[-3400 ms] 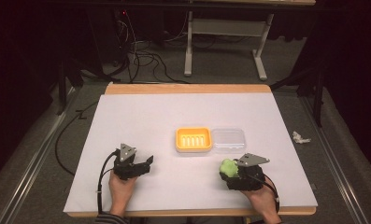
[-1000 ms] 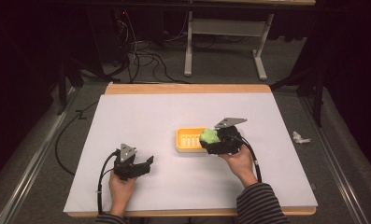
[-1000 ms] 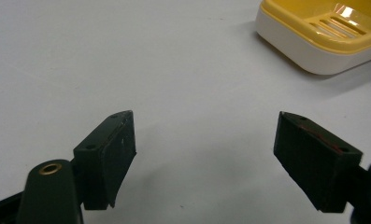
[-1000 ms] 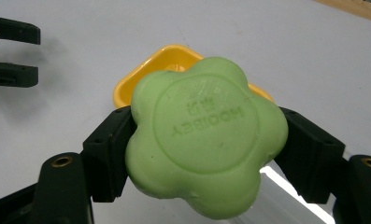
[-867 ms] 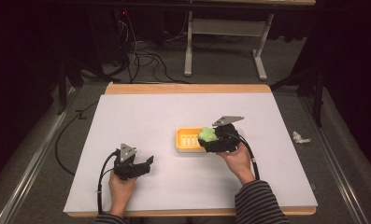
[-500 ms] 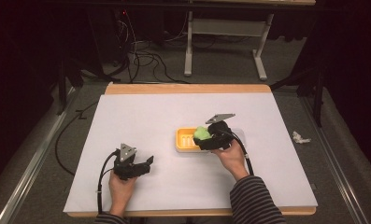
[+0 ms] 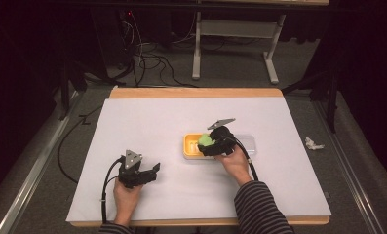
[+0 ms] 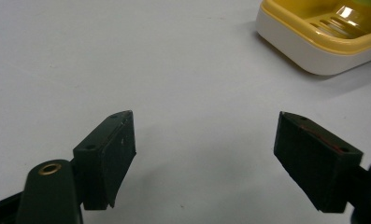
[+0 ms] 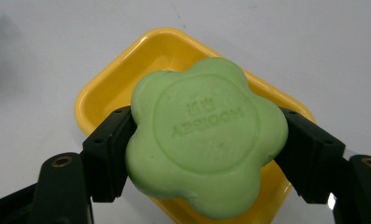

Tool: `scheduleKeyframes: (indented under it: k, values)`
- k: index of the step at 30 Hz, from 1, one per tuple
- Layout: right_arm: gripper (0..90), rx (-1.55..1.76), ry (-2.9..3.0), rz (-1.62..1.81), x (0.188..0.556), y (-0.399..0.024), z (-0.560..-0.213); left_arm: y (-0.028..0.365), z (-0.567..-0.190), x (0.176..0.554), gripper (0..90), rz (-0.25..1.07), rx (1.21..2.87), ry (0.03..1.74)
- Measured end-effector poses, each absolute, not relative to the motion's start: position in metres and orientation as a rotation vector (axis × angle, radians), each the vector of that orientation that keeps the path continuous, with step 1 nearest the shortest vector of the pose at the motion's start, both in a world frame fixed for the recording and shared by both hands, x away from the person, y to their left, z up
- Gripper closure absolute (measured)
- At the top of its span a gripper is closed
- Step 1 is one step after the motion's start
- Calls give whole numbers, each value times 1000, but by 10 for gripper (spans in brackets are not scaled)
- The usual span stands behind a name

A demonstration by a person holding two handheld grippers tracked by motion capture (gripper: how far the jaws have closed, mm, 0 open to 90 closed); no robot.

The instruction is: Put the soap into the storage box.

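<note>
The right hand-held gripper [image 9: 206, 154] pinches a green flower-shaped soap [image 9: 204, 142] by its two opposite sides, its black jaws pressed against the lobes. That side grip leaves the underside free, which suits setting the bar flat into a dish. The soap hangs directly over the yellow soap dish [image 9: 108, 88], above its inner tray and not yet resting in it as far as the right gripper view shows. In the high view the soap [image 7: 205, 140] sits over the near-right part of the dish [image 7: 191, 146], which lies about mid-tabletop [image 7: 147, 117]. A clear lid [image 7: 247, 143] appears to lie just beside the dish on its right, probably set aside so the dish stays open for the soap.

The left hand-held gripper [image 8: 204, 154] rests low over bare tabletop with its jaws spread wide and nothing between them; the dish [image 8: 314, 51] lies well ahead of it, so it seems to be parked out of the way.

Raised lettering is stamped in a round medallion on the soap's face. It reads upside down from this camera and looks like a brand name, but I cannot make out the letters surely; two small characters sit above it, also unreadable.
</note>
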State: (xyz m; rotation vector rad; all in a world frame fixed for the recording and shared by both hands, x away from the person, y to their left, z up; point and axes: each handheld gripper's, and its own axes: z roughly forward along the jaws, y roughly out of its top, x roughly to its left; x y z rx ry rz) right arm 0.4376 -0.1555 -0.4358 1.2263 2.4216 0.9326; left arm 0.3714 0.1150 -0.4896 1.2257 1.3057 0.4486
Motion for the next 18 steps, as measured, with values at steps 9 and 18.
scheduleKeyframes:
  k: [9, 18]
  values:
    - [272, 1245, 2429, 883, 443, -151, -444, 115, -490, 372, 213, 452, 1229, 1307]
    - [271, 1261, 2436, 868, 446, -148, -448, 115, -490, 372, 213, 453, 1228, 1308]
